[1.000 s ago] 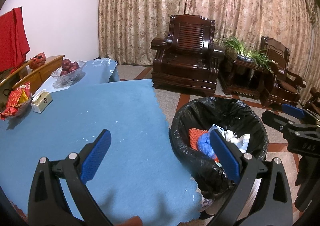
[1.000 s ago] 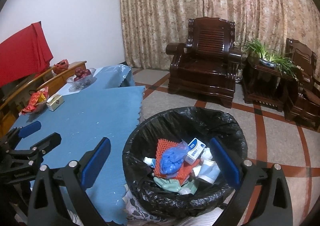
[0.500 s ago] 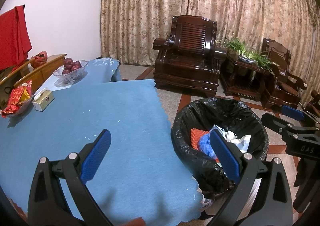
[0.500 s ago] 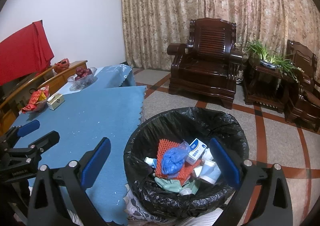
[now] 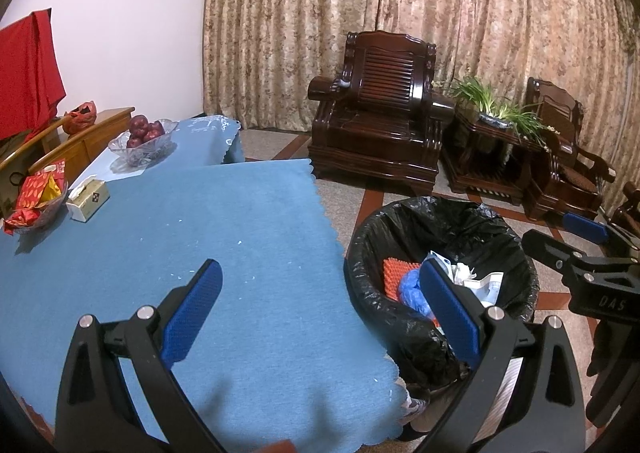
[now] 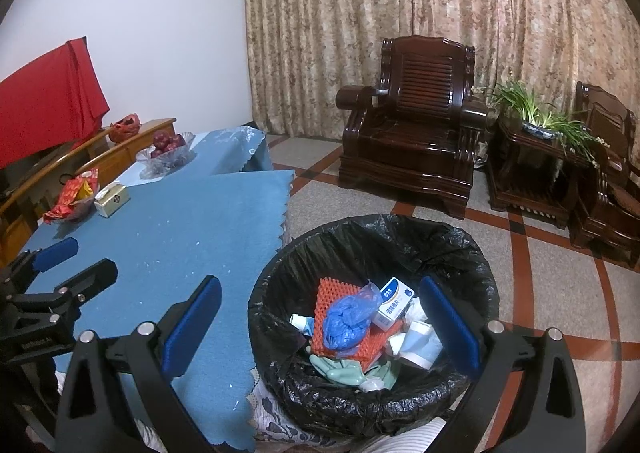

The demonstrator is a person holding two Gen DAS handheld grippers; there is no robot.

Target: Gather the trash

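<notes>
I hold the left gripper (image 5: 320, 305) above the near edge of the tabletop (image 5: 224, 237), which is covered by a blue cloth; its jaws are spread wide and grip nothing. I hold the right gripper (image 6: 320, 309) over the trash bin (image 6: 472, 253), which stands on the floor just beside the right edge of the tabletop; its jaws are likewise spread wide and empty. The bin is lined with a black bag and contains the collected trash: an orange mesh pad (image 6: 332, 293), a crumpled blue glove (image 6: 348, 317), a small white and blue box (image 6: 394, 303), a pale green glove (image 6: 340, 367) and white paper scraps. At the far left of the tabletop are a tissue box (image 5: 88, 199), a dish of red packets (image 5: 34, 201) and a glass bowl of red fruit (image 5: 144, 137). Small white flecks are scattered on the cloth.
</notes>
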